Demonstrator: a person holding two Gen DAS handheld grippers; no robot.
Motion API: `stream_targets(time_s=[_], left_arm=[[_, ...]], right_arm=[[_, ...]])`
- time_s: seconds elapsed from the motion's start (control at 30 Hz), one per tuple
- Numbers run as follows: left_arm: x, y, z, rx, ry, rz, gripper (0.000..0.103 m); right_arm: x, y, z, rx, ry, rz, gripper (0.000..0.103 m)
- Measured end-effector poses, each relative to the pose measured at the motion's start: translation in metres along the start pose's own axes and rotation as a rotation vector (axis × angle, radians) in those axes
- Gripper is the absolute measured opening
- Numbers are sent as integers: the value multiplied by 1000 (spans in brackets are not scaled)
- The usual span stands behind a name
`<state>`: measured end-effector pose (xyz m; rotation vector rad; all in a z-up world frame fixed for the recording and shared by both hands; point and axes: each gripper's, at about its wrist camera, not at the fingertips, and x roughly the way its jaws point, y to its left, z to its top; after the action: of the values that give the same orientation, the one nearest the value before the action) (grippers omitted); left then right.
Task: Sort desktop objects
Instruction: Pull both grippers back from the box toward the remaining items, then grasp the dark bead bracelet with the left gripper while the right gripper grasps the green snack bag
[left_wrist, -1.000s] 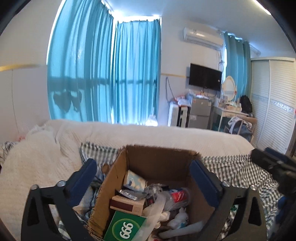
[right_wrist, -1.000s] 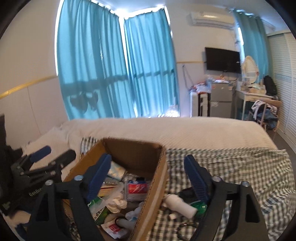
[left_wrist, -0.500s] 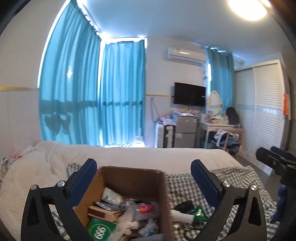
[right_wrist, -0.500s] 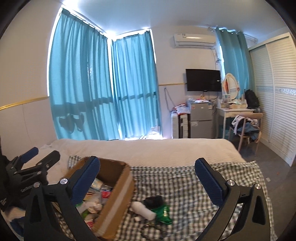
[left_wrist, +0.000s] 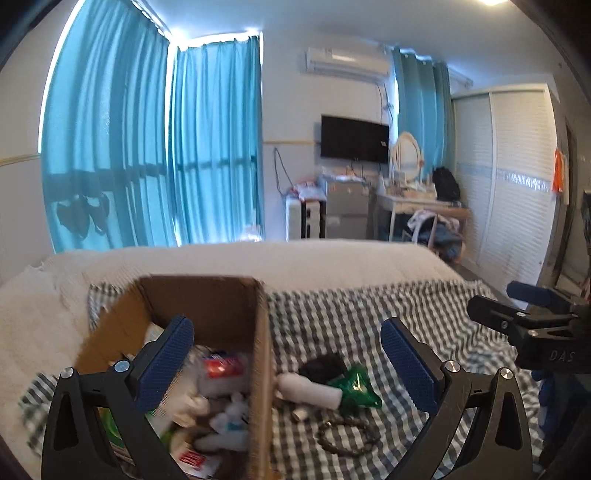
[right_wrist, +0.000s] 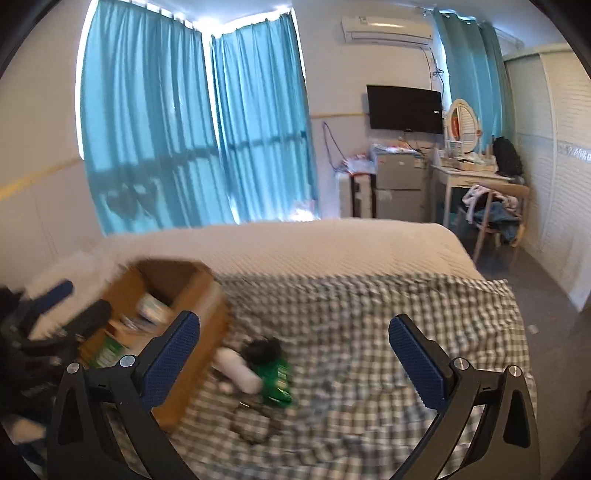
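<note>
A brown cardboard box (left_wrist: 258, 332) (right_wrist: 207, 314) full of small packets and bottles sits on a checked cloth on the bed. Right of the box lie a white bottle (left_wrist: 310, 391) (right_wrist: 236, 369), a black lump (left_wrist: 325, 365) (right_wrist: 264, 349), a green packet (left_wrist: 356, 386) (right_wrist: 277, 380) and a dark bead chain (left_wrist: 347, 437) (right_wrist: 255, 424). My left gripper (left_wrist: 288, 362) is open above the box's right wall and these items, nothing between its fingers. My right gripper (right_wrist: 295, 362) is open and empty above the cloth, the items under its left half; it also shows at the right edge (left_wrist: 524, 314).
The checked cloth (right_wrist: 369, 314) covers the near part of a white bed (left_wrist: 295, 258). Behind are blue curtains (left_wrist: 147, 147), a wall television (left_wrist: 354, 138), a small fridge (right_wrist: 399, 184), a desk with a chair (right_wrist: 495, 218) and a white wardrobe (left_wrist: 517, 184).
Both views have pulled back from the box and shifted right. The loose items on the cloth have come into the left view. The right gripper's jaws have spread wider.
</note>
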<state>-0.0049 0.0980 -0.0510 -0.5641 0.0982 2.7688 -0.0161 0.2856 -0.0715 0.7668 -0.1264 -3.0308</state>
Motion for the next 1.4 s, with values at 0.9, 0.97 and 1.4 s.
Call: stream_targets(time_s=[0.9, 0.97, 1.4], left_arm=[[118, -77, -121, 85, 445, 6, 102], [135, -67, -132, 33, 525, 12, 102], [163, -57, -157, -2, 647, -36, 82]], right_arm=[[196, -23, -66, -157, 463, 329, 95], [205, -19, -69, -171, 482, 354, 95], [251, -8, -92, -147, 589, 468, 34]])
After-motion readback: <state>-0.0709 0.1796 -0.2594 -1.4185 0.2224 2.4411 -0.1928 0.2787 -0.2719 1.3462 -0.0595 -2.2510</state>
